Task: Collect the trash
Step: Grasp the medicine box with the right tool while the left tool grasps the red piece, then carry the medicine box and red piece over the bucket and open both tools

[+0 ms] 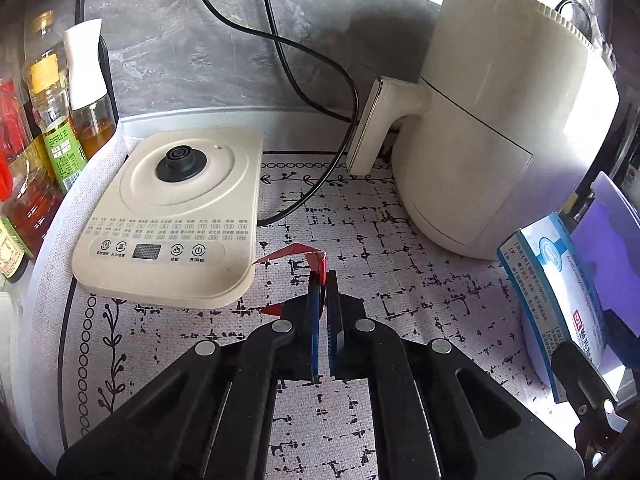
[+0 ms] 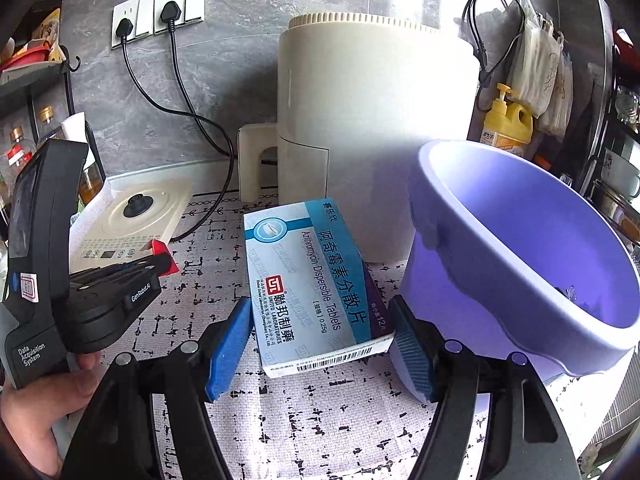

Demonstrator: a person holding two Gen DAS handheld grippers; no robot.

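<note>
A patterned mat covers the counter — on it sit a cream kettle base, a cream appliance, a medicine box and a purple basin.

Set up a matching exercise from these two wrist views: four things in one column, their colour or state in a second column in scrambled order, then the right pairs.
Things:
1. red wrapper
2. medicine box
3. purple bin
4. kettle base

States:
A. lies between open blue pads
B. tilted, its mouth towards the camera
C. pinched in shut fingers
D. cream, no kettle on it

Pairs: 1-C, 2-A, 3-B, 4-D. The left gripper holds the wrapper; the right gripper straddles the box.
</note>
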